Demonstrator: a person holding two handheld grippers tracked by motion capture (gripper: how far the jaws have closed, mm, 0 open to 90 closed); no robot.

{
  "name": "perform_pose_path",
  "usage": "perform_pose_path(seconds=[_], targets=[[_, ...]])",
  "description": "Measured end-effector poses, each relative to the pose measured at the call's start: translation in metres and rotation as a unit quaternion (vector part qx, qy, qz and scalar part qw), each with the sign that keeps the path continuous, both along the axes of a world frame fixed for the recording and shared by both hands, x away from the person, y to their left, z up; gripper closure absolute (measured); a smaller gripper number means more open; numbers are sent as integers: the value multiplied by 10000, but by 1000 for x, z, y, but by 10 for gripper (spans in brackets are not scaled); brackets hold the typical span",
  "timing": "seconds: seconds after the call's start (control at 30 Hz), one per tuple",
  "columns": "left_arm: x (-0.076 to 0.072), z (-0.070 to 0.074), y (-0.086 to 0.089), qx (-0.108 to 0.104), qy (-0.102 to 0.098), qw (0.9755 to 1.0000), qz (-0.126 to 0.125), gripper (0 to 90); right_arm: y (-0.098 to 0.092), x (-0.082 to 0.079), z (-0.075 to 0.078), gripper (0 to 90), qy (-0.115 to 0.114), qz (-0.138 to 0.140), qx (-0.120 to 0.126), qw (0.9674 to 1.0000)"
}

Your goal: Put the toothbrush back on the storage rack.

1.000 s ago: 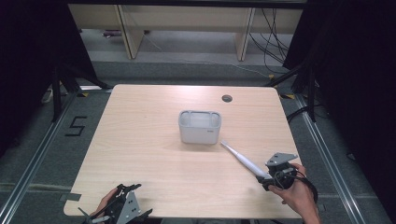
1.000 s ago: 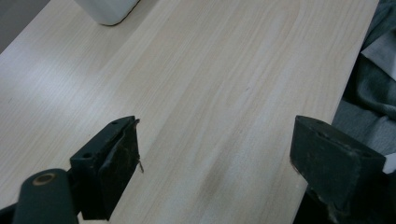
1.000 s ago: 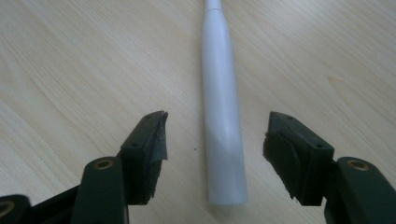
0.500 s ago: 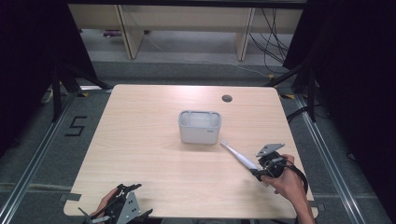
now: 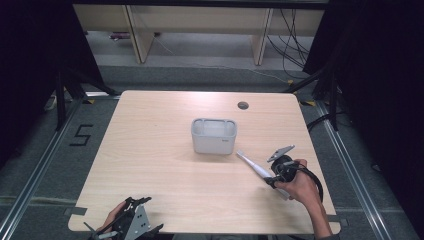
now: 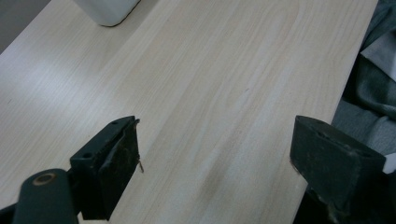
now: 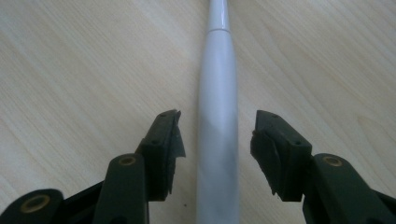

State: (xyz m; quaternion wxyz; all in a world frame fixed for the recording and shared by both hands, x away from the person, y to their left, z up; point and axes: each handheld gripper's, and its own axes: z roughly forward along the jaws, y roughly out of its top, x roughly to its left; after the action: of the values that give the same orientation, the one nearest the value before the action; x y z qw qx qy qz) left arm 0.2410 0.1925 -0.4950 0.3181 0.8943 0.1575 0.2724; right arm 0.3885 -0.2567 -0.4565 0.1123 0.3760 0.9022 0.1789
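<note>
A slim white wand-shaped tool [image 5: 251,165], like an electric toothbrush handle, lies flat on the wooden table [image 5: 150,150], just right of a white open-topped container [image 5: 213,135]. My right gripper [image 5: 272,179] sits low over the tool's near half. In the right gripper view the white tool [image 7: 217,116] runs between the two black jaws of my right gripper [image 7: 217,135]. These jaws have just been closing, and a thin gap still shows on each side, so the pads do not press on it. My left gripper [image 5: 147,214] rests at the table's front left edge. Its jaws stand wide open over bare wood [image 6: 215,144].
A round cable hole [image 5: 243,105] sits in the table's far right part. The container's corner [image 6: 109,9] shows at the top of the left gripper view, and grey cloth [image 6: 373,70] lies past the table edge there. Shelving stands on the floor beyond the table.
My right gripper has slid left and a little farther away along the table, over the white tool, and its jaws have narrowed around it. The left gripper has stayed put.
</note>
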Motion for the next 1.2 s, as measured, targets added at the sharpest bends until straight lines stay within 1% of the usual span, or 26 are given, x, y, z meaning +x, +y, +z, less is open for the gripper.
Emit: perform_pose_path(seconds=[0.03, 0.07, 0.1, 0.13, 0.17, 0.23, 0.27, 0.3, 0.43, 0.47, 0.53, 0.57, 0.6, 0.63, 0.73, 0.77, 0.83, 0.93, 0.97, 1.0, 1.03, 1.13, 1.2], targets=[[0, 0, 0, -18, -1, 10000, 7, 152, 1, 1, 0, 516, 26, -5, -6, 10000], [0, 0, 0, -5, -7, 10000, 24, 152, 2, 3, 0, 518, 4, 46, -49, 10000], [0, -1, -1, -37, -67, 10000, 59, 152, 3, 4, 0, 522, 37, 35, -34, 10000], [0, 0, 0, 12, -10, 10000, 46, 152, 3, 6, -1, 526, 37, 48, -48, 10000], [0, 0, 0, 16, 35, 10000, -3, 152, 4, 8, -1, 531, 87, 43, -77, 9999], [0, 0, 0, -1, 26, 10000, -1, 152, 6, 11, -3, 540, 189, -9, -116, 9998], [0, 0, 0, -1, 26, 10000, -1, 152, 6, 13, -3, 542, 228, 49, -150, 9996], [0, 0, 0, 1, -23, 10000, 44, 152, 7, 15, -4, 543, 276, 18, -170, 9995], [0, 0, 0, 9, 24, 10000, 2, 152, 11, 21, -4, 551, 382, 73, -252, 9989], [0, -1, -1, -33, -69, 10000, 53, 152, 13, 23, -5, 551, 456, 47, -284, 9985], [0, 0, 0, -14, 12, 10000, -5, 152, 14, 26, -6, 553, 527, 46, -317, 9981], [0, 0, 0, -15, 8, 10000, 5, 152, 15, 28, -6, 553, 577, 59, -366, 9976], [0, 0, 0, -14, 8, 10000, 6, 152, 16, 30, -7, 554, 581, 116, -379, 9975], [0, 0, 0, -9, 2, 10000, 0, 152, 17, 30, -7, 554, 645, 79, -397, 9971], [0, 0, 1, 22, -2, 10000, 1, 152, 18, 35, -9, 559, 744, 71, -407, 9964], [0, -1, 0, -9, -80, 10000, 51, 152, 18, 37, -9, 563, 738, 80, -415, 9964], [0, 1, 1, 26, 36, 10000, 1, 152, 18, 39, -9, 572, 830, 77, -427, 9956], [0, 0, 0, -7, 14, 10000, -5, 152, 19, 41, -10, 575, 855, 115, -496, 9950], [0, 0, 1, 24, -3, 10000, 7, 152, 20, 43, -12, 575, 938, 99, -522, 9942], [1, -1, 0, -64, -29, 10000, 29, 152, 20, 44, -12, 577, 969, 132, -534, 9938], [1, -1, 0, -69, -36, 10000, 45, 152, 20, 44, -12, 584, 990, 116, -552, 9935], [1, -1, 0, -65, -31, 10000, 35, 152, 21, 47, -12, 613, 1060, 194, -650, 9921], [1, -1, 0, -77, -19, 10000, 30, 152, 22, 49, -11, 616, 1120, 202, -672, 9912]])
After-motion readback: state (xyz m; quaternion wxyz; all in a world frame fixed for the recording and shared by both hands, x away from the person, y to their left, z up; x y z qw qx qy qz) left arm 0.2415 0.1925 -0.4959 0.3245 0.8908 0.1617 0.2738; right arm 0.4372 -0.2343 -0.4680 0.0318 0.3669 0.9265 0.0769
